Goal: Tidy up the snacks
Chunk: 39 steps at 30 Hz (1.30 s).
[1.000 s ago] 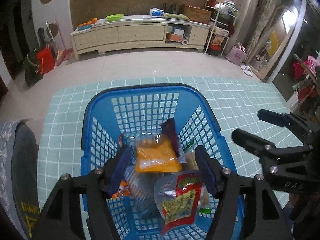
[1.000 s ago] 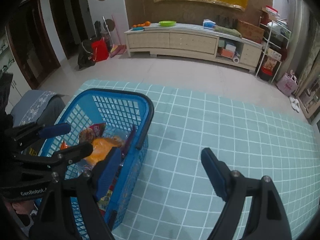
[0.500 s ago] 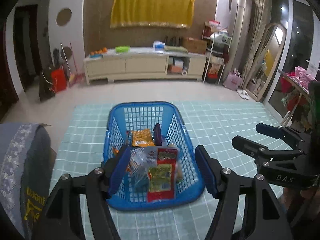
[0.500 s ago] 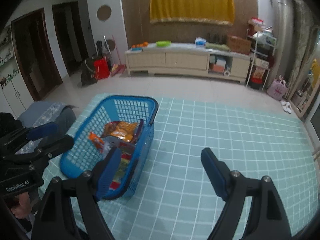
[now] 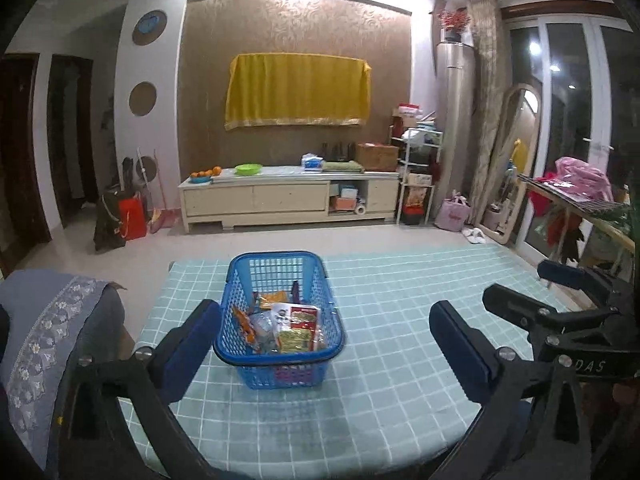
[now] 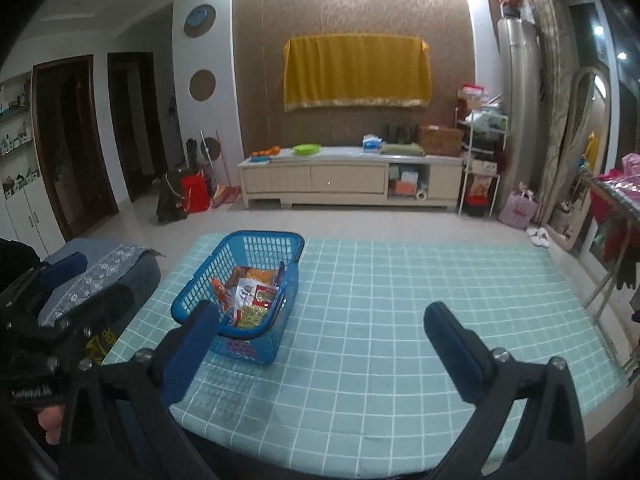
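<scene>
A blue plastic basket (image 5: pixel 276 272) stands on the teal checked table (image 5: pixel 400 344), towards its left side. It holds several snack packets, among them a red and yellow one (image 5: pixel 298 330) and an orange one (image 5: pixel 272 298). It also shows in the right wrist view (image 6: pixel 256 246). My left gripper (image 5: pixel 324 344) is open and empty, held back near the table's front edge, well short of the basket. My right gripper (image 6: pixel 320 340) is open and empty, to the right of the basket above the table.
A grey chair with a patterned cloth (image 5: pixel 52 320) stands left of the table. A drying rack with clothes (image 5: pixel 576 200) stands at the right. A low cream cabinet (image 5: pixel 288 200) runs along the far wall.
Both grippers have pulled back and up from the basket, which now looks smaller and farther off. Both stay open and empty.
</scene>
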{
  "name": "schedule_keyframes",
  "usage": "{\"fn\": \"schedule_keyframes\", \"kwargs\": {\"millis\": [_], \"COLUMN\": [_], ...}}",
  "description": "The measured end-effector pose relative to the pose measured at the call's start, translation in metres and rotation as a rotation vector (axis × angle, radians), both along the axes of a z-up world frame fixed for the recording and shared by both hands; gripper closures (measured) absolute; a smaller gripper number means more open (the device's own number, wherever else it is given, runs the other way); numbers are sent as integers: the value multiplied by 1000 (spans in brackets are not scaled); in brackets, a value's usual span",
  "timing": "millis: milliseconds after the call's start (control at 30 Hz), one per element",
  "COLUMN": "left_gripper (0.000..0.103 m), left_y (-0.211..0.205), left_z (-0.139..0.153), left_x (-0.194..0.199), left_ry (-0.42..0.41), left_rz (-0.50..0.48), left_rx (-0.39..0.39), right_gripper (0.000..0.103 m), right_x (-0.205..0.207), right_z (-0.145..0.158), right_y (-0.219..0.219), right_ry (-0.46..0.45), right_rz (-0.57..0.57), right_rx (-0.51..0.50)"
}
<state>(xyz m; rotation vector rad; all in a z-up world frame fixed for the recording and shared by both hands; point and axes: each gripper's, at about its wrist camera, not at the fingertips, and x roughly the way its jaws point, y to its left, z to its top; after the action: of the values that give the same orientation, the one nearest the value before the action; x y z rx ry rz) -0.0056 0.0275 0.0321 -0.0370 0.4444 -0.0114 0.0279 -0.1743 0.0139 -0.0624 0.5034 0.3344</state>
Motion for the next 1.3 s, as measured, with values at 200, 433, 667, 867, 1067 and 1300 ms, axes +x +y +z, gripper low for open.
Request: {"fn": "schedule_keyframes", "kwargs": {"millis": [200, 433, 667, 867, 1067, 1300], "left_gripper": [0, 0, 0, 0, 0, 0], "left_y": [-11, -15, -20, -19, -18, -18], "left_z": [10, 12, 10, 10, 8, 9], "left_x": [-25, -43, -51, -55, -54, -55], "left_ry": [-25, -34, -32, -38, -37, -37], "left_rz": [-16, -5, -5, -12, -15, -15], "left_rx": [3, 15, 38, 27, 21, 12], "right_gripper": [0, 0, 0, 0, 0, 0], "right_x": [-28, -45, -52, -60, -63, -68], "right_z": [9, 14, 14, 12, 10, 8], "right_y": [-11, -17, -17, -19, -21, -22], "right_ry": [-37, -73, -79, -82, -81, -91], "right_rz": [-13, -23, -15, -13, -14, -12], "right_rx": [7, 26, 29, 35, 39, 32]}}
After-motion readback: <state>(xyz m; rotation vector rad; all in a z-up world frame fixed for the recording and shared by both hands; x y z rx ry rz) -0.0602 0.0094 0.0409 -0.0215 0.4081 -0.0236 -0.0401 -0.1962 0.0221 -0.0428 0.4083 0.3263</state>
